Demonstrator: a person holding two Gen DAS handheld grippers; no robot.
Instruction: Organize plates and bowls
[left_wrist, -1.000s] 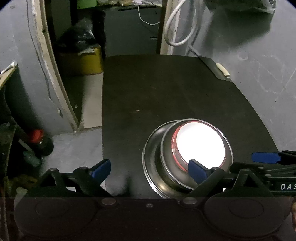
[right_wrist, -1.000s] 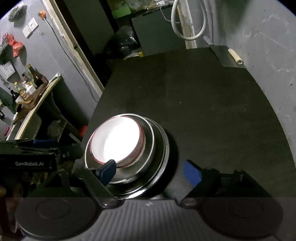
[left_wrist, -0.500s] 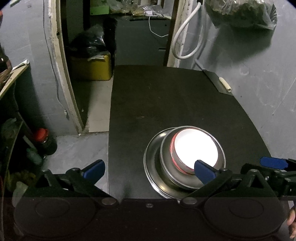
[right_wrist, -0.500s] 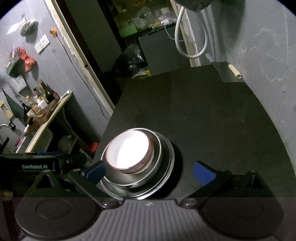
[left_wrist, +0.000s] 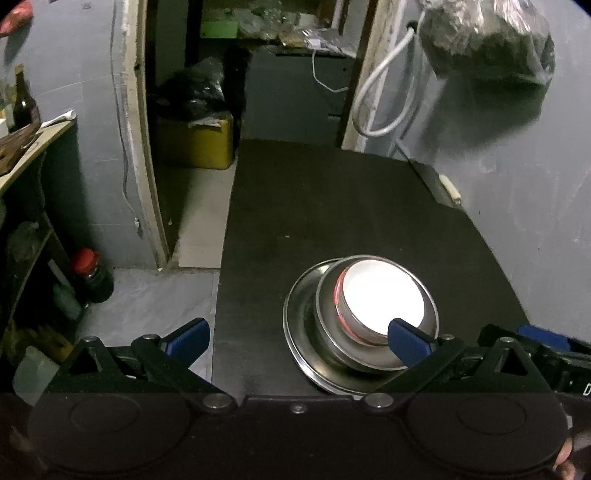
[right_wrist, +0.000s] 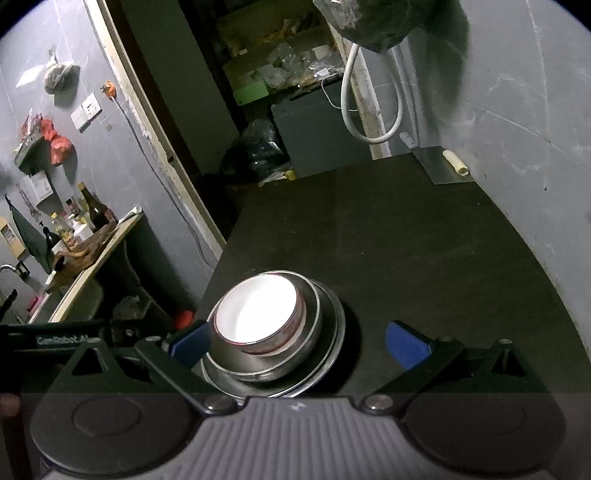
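Observation:
A white bowl (left_wrist: 380, 295) with a red rim sits nested in a steel bowl (left_wrist: 328, 343), which rests on a steel plate (left_wrist: 297, 328) near the front left of the black table (left_wrist: 332, 206). My left gripper (left_wrist: 297, 338) hangs open in front of and above the stack, holding nothing. Its right fingertip (left_wrist: 406, 338) overlaps the bowls in the picture only. In the right wrist view the white bowl (right_wrist: 258, 310), steel bowl (right_wrist: 312, 332) and plate (right_wrist: 334, 350) lie low left. My right gripper (right_wrist: 298, 342) is open and holds nothing. The two grippers stand side by side.
A grey wall (left_wrist: 517, 184) runs along the table's right side. A metal sheet with a small pale roll (right_wrist: 456, 162) lies at the far right corner. The table's left edge drops to the floor, where a red-capped bottle (left_wrist: 90, 277) stands. A shelf with bottles (right_wrist: 85, 225) is further left.
Both grippers have drawn back and risen a little from the stack, so it looks smaller. Their jaws have spread slightly wider. The bowls and plate stay put.

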